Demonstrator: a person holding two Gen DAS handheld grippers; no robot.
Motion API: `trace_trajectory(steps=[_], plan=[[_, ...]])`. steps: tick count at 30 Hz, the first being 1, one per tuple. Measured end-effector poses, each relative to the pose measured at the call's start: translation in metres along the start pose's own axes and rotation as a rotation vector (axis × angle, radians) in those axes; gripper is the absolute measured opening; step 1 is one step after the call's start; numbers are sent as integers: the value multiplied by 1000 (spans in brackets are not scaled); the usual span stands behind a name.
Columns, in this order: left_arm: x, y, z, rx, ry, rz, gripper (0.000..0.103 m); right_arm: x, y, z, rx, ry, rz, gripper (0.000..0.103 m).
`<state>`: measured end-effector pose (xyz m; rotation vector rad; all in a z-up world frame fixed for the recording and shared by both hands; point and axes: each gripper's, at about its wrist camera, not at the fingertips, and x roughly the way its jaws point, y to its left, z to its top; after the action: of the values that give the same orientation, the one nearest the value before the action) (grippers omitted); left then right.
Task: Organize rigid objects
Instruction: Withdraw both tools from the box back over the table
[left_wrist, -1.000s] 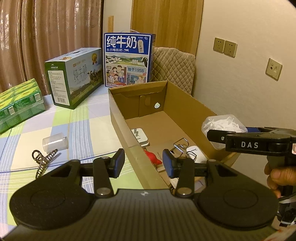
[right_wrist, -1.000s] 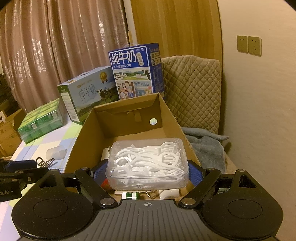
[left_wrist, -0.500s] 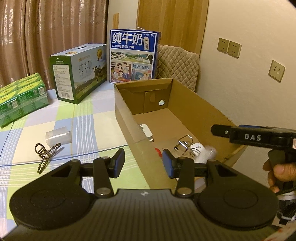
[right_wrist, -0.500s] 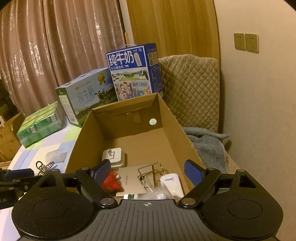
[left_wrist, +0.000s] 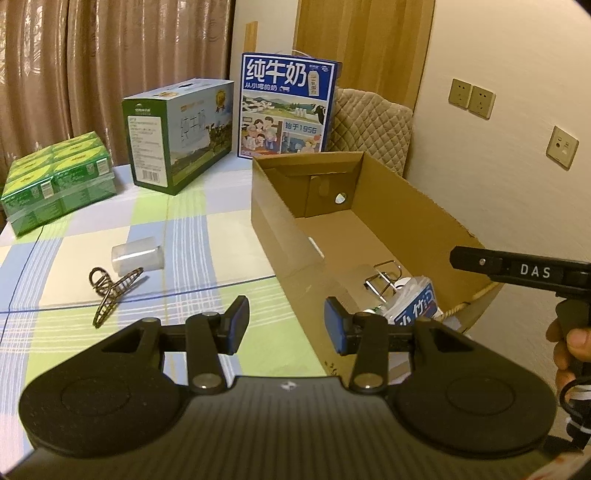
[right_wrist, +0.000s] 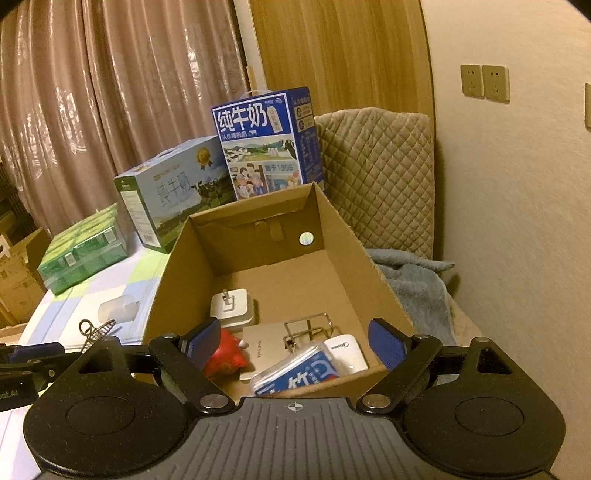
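Note:
The open cardboard box (right_wrist: 373, 273) stands at the right side of the checked table. A clear case of floss picks (right_wrist: 299, 373) lies in its near end, blue label up, also seen in the left wrist view (left_wrist: 413, 306). My right gripper (right_wrist: 291, 339) hangs open over that end with nothing between its pads. Over the table, just left of the box's near corner, my left gripper (left_wrist: 282, 325) shows a narrow gap between its pads and holds nothing. A metal hair claw (left_wrist: 114, 291) and a clear plastic cup (left_wrist: 136, 254) lie on the cloth to its left.
The box also holds a white plug (right_wrist: 232, 308), a red toy (right_wrist: 225, 358), a gold card (right_wrist: 266, 343), a wire clip (right_wrist: 310, 328) and a white device (right_wrist: 347, 354). Milk cartons (left_wrist: 181, 133) (left_wrist: 284, 107) and green packs (left_wrist: 55, 181) stand behind. A quilted chair (right_wrist: 373, 166) stands right.
A second ago the right gripper held the floss case; its jaws let go and the case dropped into the box. The left gripper drifted slightly left.

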<state>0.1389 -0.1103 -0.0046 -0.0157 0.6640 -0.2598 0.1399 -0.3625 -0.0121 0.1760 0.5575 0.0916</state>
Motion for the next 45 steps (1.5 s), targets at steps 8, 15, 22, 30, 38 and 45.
trace_trajectory(steps=[8, 15, 22, 30, 38, 45], plan=[[-16, 14, -7, -17, 3, 18, 39, -10, 16, -3, -2, 3, 10, 84], [-31, 30, -12, -36, -5, 40, 40, -20, 34, -3, -16, 0, 30, 84], [-44, 51, -18, -60, -11, 69, 40, -30, 54, -4, -34, -10, 59, 84], [-58, 75, -26, -83, -10, 106, 45, -33, 82, -8, -54, -10, 95, 84], [-69, 94, -31, -106, -14, 129, 49, -30, 110, -12, -74, -7, 130, 84], [-73, 114, -35, -134, -17, 149, 66, -27, 133, -14, -99, -4, 162, 84]])
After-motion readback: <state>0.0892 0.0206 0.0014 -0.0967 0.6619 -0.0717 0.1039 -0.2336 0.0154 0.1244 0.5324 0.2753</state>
